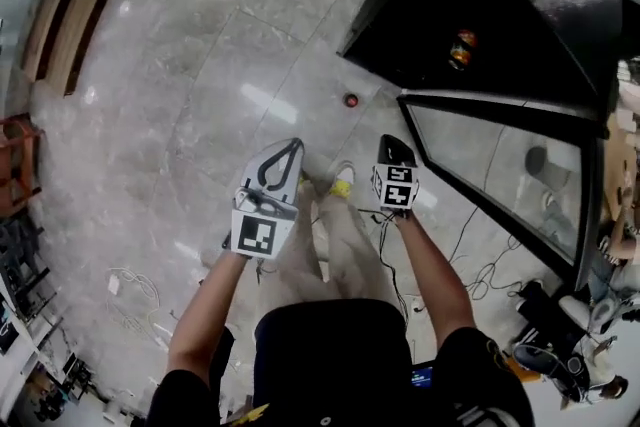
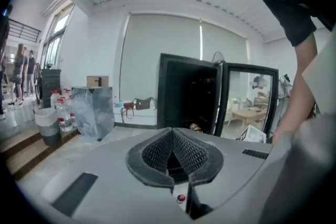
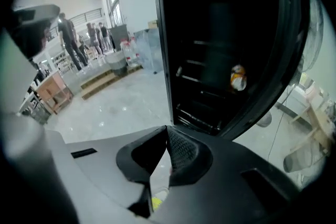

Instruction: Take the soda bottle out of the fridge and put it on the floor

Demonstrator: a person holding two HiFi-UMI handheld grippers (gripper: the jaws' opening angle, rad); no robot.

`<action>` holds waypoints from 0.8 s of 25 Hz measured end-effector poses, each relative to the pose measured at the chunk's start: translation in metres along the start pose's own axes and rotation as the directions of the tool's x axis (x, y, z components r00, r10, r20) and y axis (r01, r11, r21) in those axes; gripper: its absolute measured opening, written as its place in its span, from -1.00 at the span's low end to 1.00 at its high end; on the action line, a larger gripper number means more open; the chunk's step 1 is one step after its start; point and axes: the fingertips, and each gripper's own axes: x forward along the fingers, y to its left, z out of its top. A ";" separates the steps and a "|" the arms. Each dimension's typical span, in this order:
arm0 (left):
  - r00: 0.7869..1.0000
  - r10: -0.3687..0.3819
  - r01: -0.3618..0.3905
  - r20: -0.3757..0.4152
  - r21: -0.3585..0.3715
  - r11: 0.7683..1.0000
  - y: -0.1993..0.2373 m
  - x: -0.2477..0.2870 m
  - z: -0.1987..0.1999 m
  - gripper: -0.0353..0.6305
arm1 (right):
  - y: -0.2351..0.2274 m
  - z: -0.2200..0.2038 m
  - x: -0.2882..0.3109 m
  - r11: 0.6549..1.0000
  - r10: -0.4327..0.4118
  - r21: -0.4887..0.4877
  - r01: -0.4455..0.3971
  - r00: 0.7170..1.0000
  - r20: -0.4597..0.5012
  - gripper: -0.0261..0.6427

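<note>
The soda bottle [image 1: 461, 48], orange and dark, lies inside the open black fridge [image 1: 520, 5] on a low shelf; the right gripper view shows the bottle [image 3: 238, 77] deep in the dark interior. The glass fridge door [image 1: 500, 165] stands swung open to the right. Both grippers are held above the stone floor, short of the fridge. My left gripper [image 1: 296, 144] points at the floor in front of it, jaws together and empty [image 2: 172, 130]. My right gripper [image 1: 393, 142] is near the door's hinge edge, jaws shut with nothing between them [image 3: 167, 127].
A small red object [image 1: 351, 100] lies on the floor before the fridge. Cables [image 1: 480, 265] trail at the right near the door. A grey box [image 2: 93, 110], water bottles [image 2: 62, 113] and a bin [image 2: 46, 124] stand at the far left; people stand beyond.
</note>
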 end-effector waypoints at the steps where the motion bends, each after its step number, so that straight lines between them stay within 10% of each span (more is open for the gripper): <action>1: 1.000 0.018 -0.017 0.020 -0.019 1.000 -0.006 -0.008 0.026 -0.83 | 0.003 0.016 -0.035 1.000 0.016 0.005 -0.016 0.999 0.033 -0.93; 10: 0.986 0.136 -0.122 0.094 -0.137 0.983 -0.072 -0.042 0.200 -0.83 | -0.015 0.143 -0.290 0.986 0.106 0.089 -0.142 0.940 0.326 -0.93; 17: 0.962 0.131 -0.102 0.240 -0.127 0.987 -0.095 -0.078 0.286 -0.83 | -0.023 0.218 -0.425 0.971 0.077 0.130 -0.201 0.775 0.627 -0.93; 20: 0.961 0.112 -0.090 0.251 -0.100 0.991 -0.101 -0.087 0.292 -0.83 | -0.028 0.218 -0.443 0.981 0.060 0.101 -0.166 0.755 0.653 -0.93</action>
